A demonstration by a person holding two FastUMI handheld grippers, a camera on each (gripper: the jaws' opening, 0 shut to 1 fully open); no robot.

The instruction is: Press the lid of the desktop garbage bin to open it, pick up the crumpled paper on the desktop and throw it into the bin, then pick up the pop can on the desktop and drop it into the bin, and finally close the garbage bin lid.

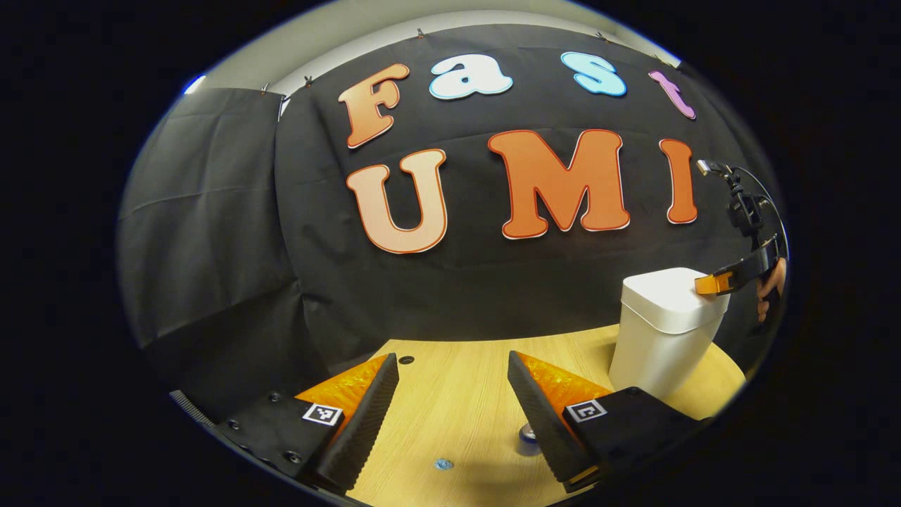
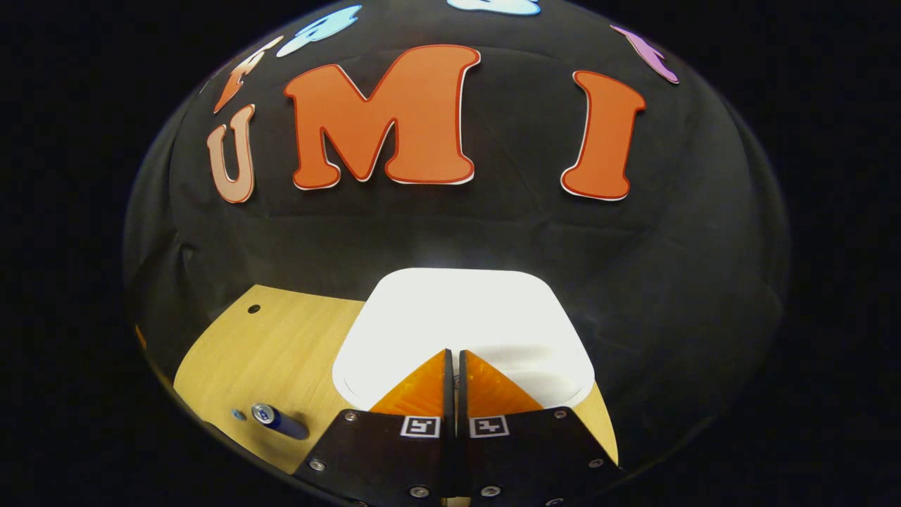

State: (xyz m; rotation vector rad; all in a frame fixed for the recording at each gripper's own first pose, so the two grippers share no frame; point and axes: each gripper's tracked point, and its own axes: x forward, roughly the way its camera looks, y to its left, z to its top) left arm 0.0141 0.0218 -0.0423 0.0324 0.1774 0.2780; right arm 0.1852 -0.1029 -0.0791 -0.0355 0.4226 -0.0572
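Left gripper view gives us the broadest look: the wooden table [image 1: 457, 394] runs back to the booth wall, with bare wood between our fingers and more of it toward the far edge. The white garbage bin [image 1: 662, 331] stands upright at the right of that table, close to its curved right edge, lid down. Our left gripper [image 1: 450, 405] hangs low over the table with its fingers spread wide and nothing between them. Farther off, the right gripper [image 1: 712, 283] comes in from the right, held by a hand [image 1: 771, 285], and its tip rests on the near right corner of the bin's lid [image 1: 669, 289]. In the right gripper view we look down on that lid [image 2: 464, 317], flat and closed, with the right gripper [image 2: 455, 352] pointing at its near middle, fingers pressed together with nothing between them. To the left of the bin the table [image 2: 281, 352] lies open out to its rounded edge. The pop can [image 2: 278, 420] lies on its side there, near the front edge and well apart from the bin; in the left gripper view the can [image 1: 528, 440] sits half hidden beside our right-hand finger.
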